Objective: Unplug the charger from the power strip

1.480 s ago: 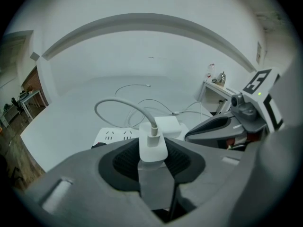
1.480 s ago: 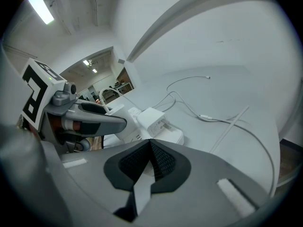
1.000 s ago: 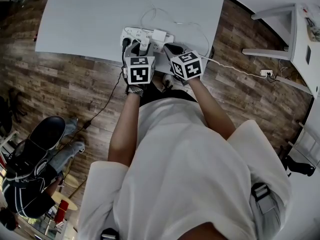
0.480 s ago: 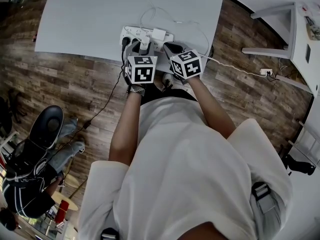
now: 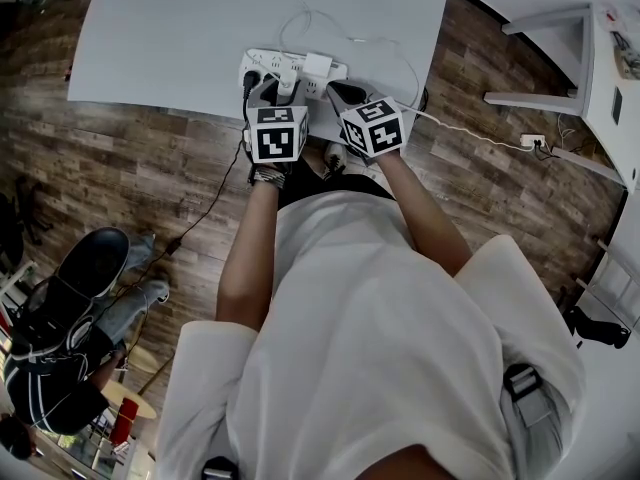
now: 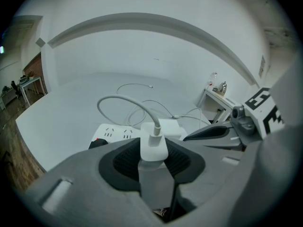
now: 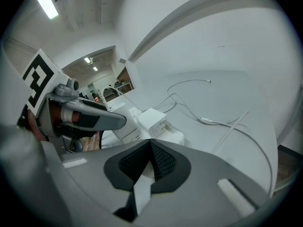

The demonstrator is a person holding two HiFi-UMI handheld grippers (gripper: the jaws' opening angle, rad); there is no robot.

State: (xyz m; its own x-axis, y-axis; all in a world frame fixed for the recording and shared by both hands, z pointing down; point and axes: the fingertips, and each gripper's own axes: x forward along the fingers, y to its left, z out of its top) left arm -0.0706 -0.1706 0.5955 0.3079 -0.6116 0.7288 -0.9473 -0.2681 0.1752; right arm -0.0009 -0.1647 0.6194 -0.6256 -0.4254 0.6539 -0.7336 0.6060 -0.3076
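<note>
Left tongs (image 6: 152, 151) clamped on the white charger (image 6: 153, 143), upright over the power strip (image 6: 112, 133) at the counter's (image 5: 180, 38) 6 o'clock edge; prongs unseen. Right tongs (image 7: 150, 144) closed, empty, at its 3 o'clock. Charger likely light, rigid, slick: hold the flat sides, not the cable (image 6: 118, 98).

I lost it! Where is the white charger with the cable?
In the left gripper view, the charger is pinched between the fingers, power strip just behind.
</note>
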